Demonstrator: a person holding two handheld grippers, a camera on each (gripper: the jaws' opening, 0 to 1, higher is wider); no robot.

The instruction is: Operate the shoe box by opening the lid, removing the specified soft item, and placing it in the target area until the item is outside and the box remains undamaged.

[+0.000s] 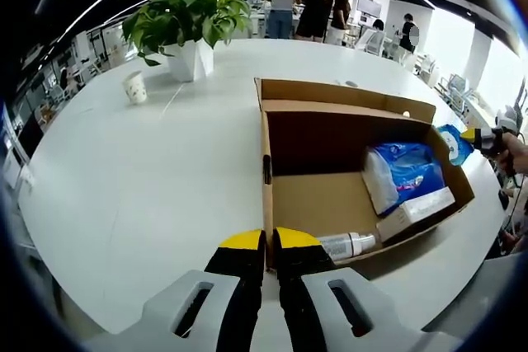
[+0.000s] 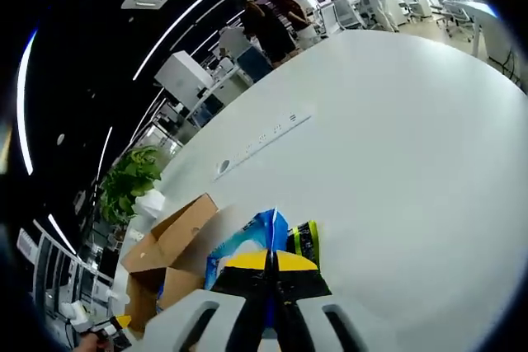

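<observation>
The brown cardboard shoe box (image 1: 318, 199) lies open on the white table (image 1: 165, 187), its lid (image 1: 342, 95) folded back. Inside lie a blue soft pack (image 1: 406, 172), a white carton (image 1: 417, 213) and a clear bottle (image 1: 346, 245). My left gripper (image 1: 268, 255) is shut on the near end of the box's left wall. Beyond the box's right side, my right gripper (image 1: 487, 141) holds a blue soft packet (image 1: 452, 143) in the air. In the right gripper view the right gripper (image 2: 271, 271) is shut on that blue packet (image 2: 243, 241), with the box (image 2: 165, 246) at lower left.
A potted plant (image 1: 191, 18) and a paper cup (image 1: 135, 87) stand at the far left of the table. Several people stand at desks beyond the table (image 1: 309, 6). The broad white tabletop (image 2: 396, 154) stretches out ahead of the right gripper.
</observation>
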